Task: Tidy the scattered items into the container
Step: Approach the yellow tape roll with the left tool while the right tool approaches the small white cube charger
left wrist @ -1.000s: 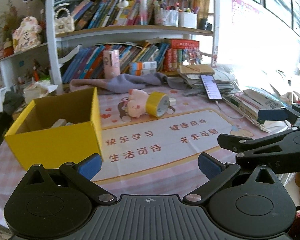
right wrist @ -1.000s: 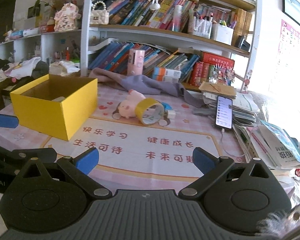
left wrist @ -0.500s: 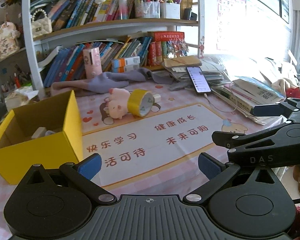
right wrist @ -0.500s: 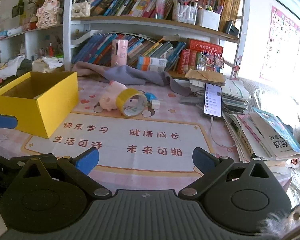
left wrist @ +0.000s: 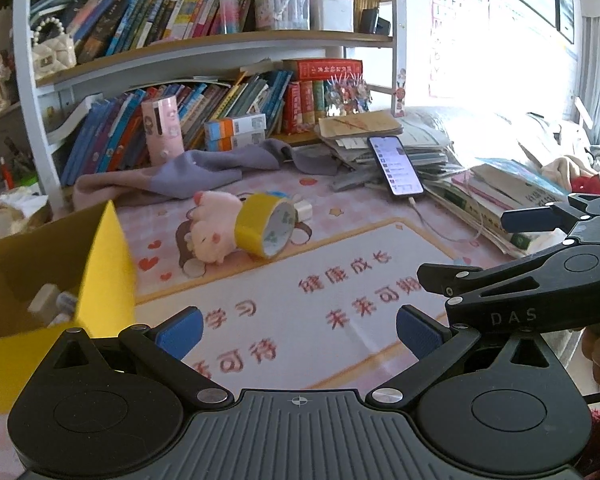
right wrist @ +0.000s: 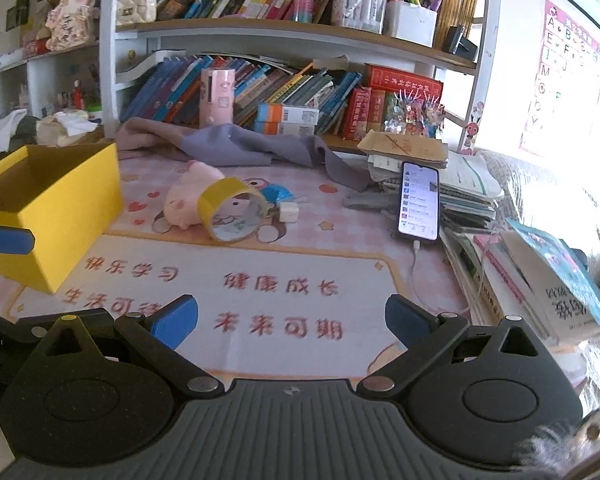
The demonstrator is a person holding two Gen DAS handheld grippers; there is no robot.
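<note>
A yellow cardboard box (left wrist: 100, 264) stands open at the left of the desk, with small pale items inside; it also shows in the right wrist view (right wrist: 60, 208). A pink plush pig (left wrist: 210, 232) lies mid-desk with a yellow tape roll (left wrist: 266, 230) against it. They also show in the right wrist view: the pig (right wrist: 184, 200), the roll (right wrist: 232, 210), a small white cube (right wrist: 288, 213) and a blue item (right wrist: 276, 192). My left gripper (left wrist: 298, 330) is open and empty above the mat. My right gripper (right wrist: 292, 318) is open and empty, well short of the items.
A lit phone (right wrist: 419, 200) on a charging cable leans on stacked papers at the right. Books (right wrist: 540, 280) pile along the right edge. A grey cloth (right wrist: 236, 144) lies before the bookshelf (right wrist: 284, 32). A pink cylinder (right wrist: 217, 96) stands at the back.
Both grippers have moved forward and to the right; the box has slid toward the left edge of both views and the pig and tape roll appear nearer. Both stay open.
</note>
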